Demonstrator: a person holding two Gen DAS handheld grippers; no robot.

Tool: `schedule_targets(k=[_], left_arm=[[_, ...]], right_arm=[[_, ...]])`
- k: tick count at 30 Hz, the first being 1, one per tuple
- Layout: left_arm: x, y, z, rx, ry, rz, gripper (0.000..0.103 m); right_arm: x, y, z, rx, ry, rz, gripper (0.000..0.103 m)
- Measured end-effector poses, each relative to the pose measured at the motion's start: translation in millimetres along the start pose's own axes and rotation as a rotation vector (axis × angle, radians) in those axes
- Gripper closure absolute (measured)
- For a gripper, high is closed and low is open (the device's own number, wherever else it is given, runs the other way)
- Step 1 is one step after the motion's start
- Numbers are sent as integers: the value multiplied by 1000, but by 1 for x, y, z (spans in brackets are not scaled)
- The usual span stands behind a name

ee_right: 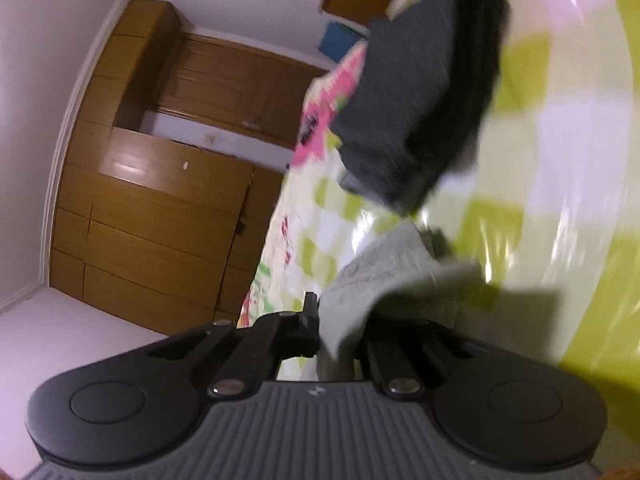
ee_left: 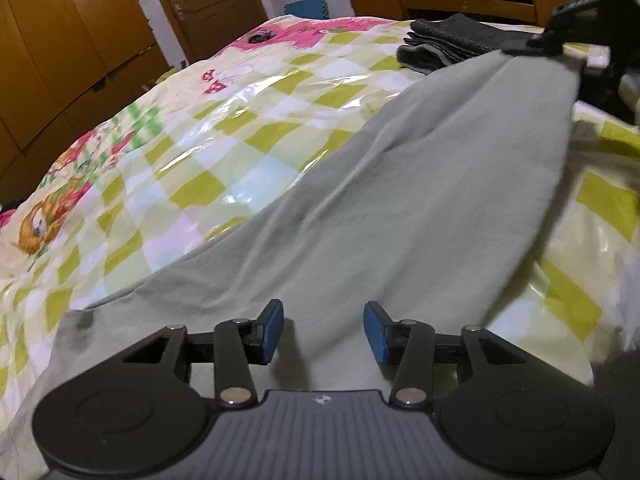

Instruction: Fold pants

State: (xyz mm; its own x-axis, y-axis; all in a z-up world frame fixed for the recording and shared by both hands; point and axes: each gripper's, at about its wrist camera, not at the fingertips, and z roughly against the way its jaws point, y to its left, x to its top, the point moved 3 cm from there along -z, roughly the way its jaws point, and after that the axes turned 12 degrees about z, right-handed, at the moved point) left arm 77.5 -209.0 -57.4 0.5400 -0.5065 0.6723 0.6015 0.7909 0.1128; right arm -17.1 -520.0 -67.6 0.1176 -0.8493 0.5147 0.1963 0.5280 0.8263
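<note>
Now, pants (ee_left: 400, 200) lie on bed (ee_left: 224, 148), pale grey-green, long axis running from your left tongs (ee_left: 323, 332) away toward far right end. Left tongs spread apart, blue pads (ee_left: 272, 330) just above near end of cloth, pinching nothing. Right tongs (ee_right: 340, 340) clamped on far end of pants, cloth lifted off bed there. Folded dark clothes (ee_left: 448, 42) sit just beyond. Judgement: your right is carrying arm; fold should travel along long axis toward left tongs, left likely pinning near end.

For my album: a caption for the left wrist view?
Open left gripper over grey pants on a checked bedspread.
</note>
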Motion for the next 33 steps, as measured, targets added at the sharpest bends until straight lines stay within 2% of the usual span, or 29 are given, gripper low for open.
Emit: schedule_targets(k=[3, 6, 11, 16, 19, 24, 26, 28, 33], left_arm=[[-1, -2, -11, 0, 16, 11, 38], [-5, 7, 1, -20, 14, 65, 38], [-30, 40, 35, 8, -2, 127, 38], [-54, 83, 65, 85, -41, 205, 37], [-65, 110, 75, 136, -66, 246, 37], [-99, 158, 95, 189, -70, 341, 37], [-115, 174, 105, 231, -71, 347, 37], [-129, 189, 114, 273, -74, 364, 37], [-156, 219, 128, 286, -80, 448, 36]], right_arm=[[-1, -11, 3, -99, 50, 3, 98], [-1, -6, 14, -127, 47, 23, 98], [0, 60, 9, -61, 61, 214, 98], [-31, 150, -24, 47, 141, 393, 98], [-71, 204, -53, 126, 231, 504, 98], [-169, 282, -99, 220, 393, 713, 98], [-207, 302, -108, 253, 449, 777, 98], [-252, 323, -120, 272, 500, 899, 98], [-356, 349, -120, 328, 627, 1148, 98]])
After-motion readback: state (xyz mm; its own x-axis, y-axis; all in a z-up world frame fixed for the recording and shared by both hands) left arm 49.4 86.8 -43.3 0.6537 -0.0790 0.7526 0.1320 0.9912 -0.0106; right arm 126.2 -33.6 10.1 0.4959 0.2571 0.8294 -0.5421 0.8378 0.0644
